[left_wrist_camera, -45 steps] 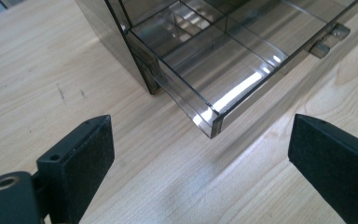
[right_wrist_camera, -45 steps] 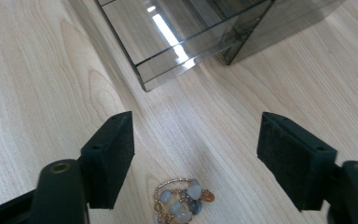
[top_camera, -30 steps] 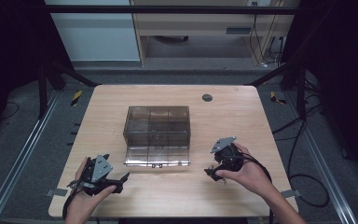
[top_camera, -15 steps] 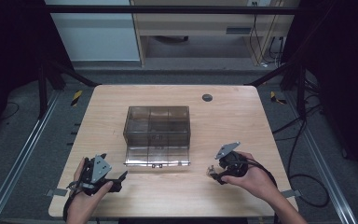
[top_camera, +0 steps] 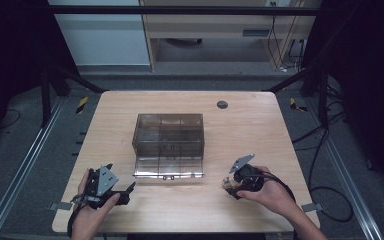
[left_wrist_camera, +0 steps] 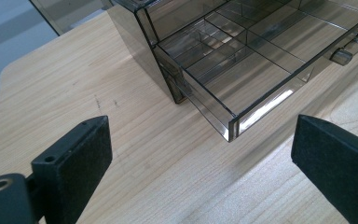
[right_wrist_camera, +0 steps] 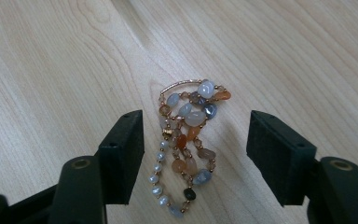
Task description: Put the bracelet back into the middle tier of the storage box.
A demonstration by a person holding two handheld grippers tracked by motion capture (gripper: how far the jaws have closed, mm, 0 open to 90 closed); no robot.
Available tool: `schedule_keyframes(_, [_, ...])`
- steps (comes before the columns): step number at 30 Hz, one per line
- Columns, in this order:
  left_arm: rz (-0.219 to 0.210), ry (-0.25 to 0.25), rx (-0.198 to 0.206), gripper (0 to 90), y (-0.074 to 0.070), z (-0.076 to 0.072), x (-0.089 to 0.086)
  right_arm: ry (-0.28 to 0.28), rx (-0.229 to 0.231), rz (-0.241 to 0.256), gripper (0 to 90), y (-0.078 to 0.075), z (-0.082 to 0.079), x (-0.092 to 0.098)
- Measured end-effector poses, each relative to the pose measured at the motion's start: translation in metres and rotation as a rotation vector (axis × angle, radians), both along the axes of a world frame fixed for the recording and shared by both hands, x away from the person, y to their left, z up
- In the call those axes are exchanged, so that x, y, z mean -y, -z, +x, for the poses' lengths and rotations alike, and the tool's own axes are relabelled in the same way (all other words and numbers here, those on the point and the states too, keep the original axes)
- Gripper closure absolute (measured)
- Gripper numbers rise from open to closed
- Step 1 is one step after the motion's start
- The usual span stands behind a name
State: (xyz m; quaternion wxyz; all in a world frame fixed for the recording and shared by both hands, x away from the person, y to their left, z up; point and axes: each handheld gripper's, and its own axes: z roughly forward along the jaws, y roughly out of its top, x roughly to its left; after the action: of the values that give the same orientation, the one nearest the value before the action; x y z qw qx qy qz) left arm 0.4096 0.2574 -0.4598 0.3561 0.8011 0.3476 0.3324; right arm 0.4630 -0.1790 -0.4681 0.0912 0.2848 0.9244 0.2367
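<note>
Two claws are in our hands above the wooden table (top_camera: 130, 110). Our right claw (right_wrist_camera: 196, 140) has its jaws wide apart, and between them lies a beaded bracelet (right_wrist_camera: 189, 140) flat on the table, touching neither jaw. The bracelet is a small heap of orange, grey and white stones with a short row of pearls. In the high view it is at the near right part of the table, just under the right claw (top_camera: 232, 185), well apart from the box.

Our left claw (left_wrist_camera: 200, 154) is also open and holds nothing; in the high view it (top_camera: 127, 192) rests near the front left corner of the table.

At the middle of the table stands a smoky transparent organizer box (top_camera: 169, 135). Its lower drawer (left_wrist_camera: 247, 70) is pulled out toward us. The drawer is divided into several compartments, and those we can see through the clear walls have nothing in them. Two small handles (left_wrist_camera: 349, 46) sit on the drawer front.
</note>
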Motion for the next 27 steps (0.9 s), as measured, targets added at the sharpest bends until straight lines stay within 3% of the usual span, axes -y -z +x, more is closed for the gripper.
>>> schedule_keyframes(11, [0.024, -0.018, 0.016, 5.4, 0.0003, 0.0001, -0.0019, -0.019, -0.038, -0.004, 50.9, 0.0041, 0.0018, -0.0029])
schedule_keyframes(27, [0.037, -0.028, -0.001, 5.5, 0.0022, 0.0011, -0.0033, -0.014, -0.069, -0.01, 61.7, 0.0073, 0.005, -0.0038])
